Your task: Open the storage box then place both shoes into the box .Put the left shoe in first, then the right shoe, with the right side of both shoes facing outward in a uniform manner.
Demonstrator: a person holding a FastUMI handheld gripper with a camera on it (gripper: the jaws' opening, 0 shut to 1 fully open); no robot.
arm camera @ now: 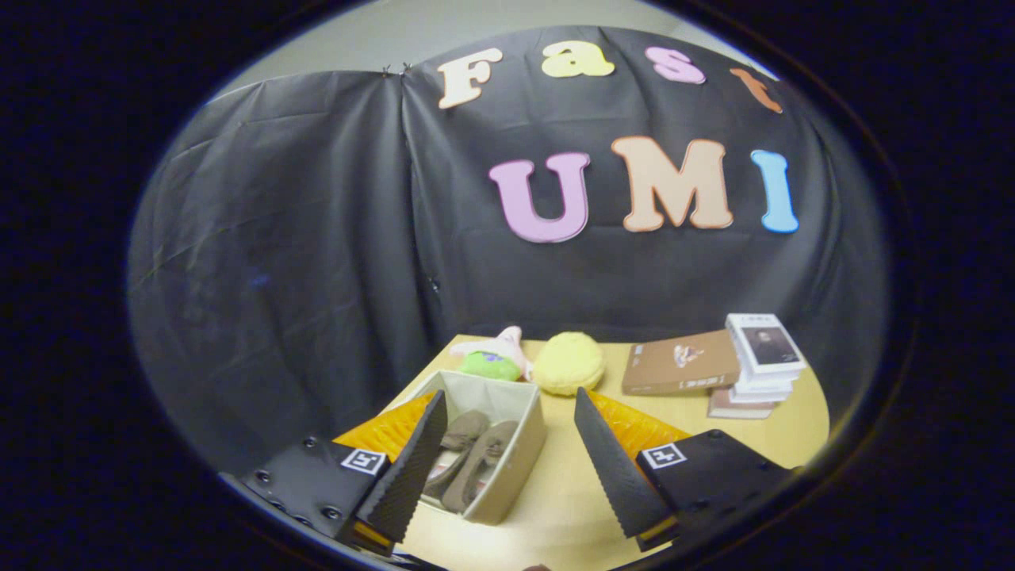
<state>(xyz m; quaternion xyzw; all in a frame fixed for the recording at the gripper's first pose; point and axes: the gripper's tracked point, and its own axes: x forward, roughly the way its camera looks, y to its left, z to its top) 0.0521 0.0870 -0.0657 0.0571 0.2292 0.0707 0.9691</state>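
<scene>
A beige fabric storage box (523, 448) stands open on the wooden table, just ahead of my left finger. Two brown shoes (469, 464) lie side by side inside it, toes pointing away from me. My gripper (507, 460) is held above the table with its fingers wide apart and nothing between them. The left finger (408, 472) overlaps the box's near left corner in view; the right finger (614, 468) hangs over bare table to the box's right.
Beyond the box lie a pink and green plush toy (496, 357) and a yellow round cushion (568, 362). A brown book (680, 363) and a stack of white books (763, 357) sit at the back right. The table (555, 507) ends at the black cloth wall.
</scene>
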